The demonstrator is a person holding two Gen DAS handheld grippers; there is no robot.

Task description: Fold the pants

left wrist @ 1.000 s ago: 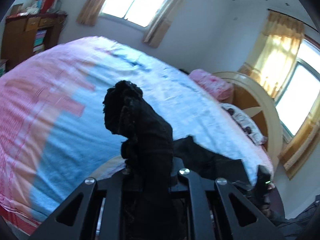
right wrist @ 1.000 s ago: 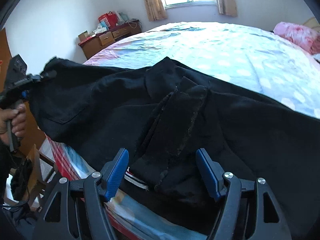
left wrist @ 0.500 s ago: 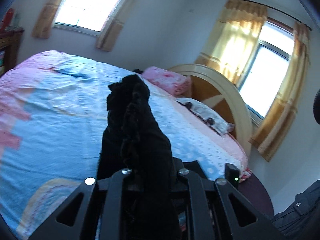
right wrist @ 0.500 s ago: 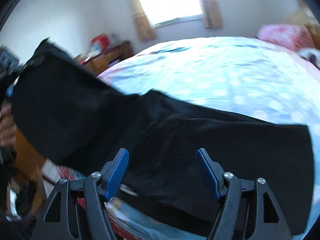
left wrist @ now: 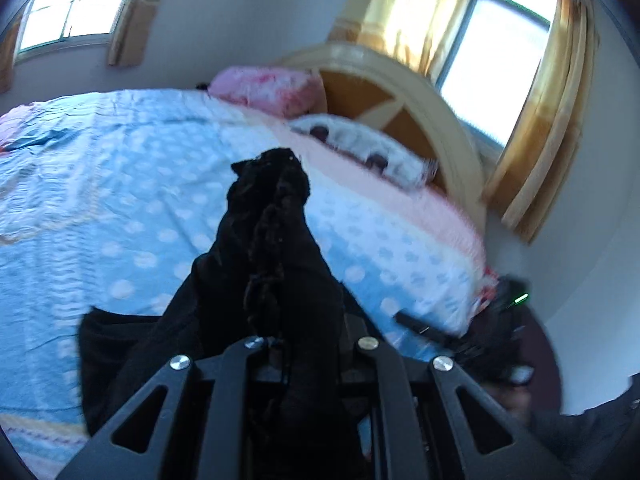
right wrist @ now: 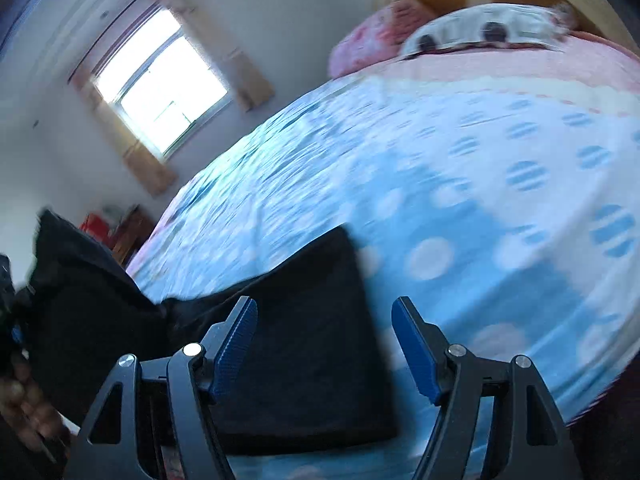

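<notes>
Left gripper clamping tight on a bunched ridge of the black pants, lifting it above the blue dotted bedspread, rest of the pants lying flat on the bedspread's near edge, right gripper hovering over them, jaws spread wide, gripping nothing

— What hides the fingertips of the left gripper?
— A bunched ridge of the black pants covers them, so the grip itself cannot be seen.
— And beside the pants in the right wrist view?
— The bedsheet is smeared by motion blur; its dots read only as streaks. Left of the pants, a hand is cut off by the frame edge, and the red items beyond it are too blurred to identify.
</notes>
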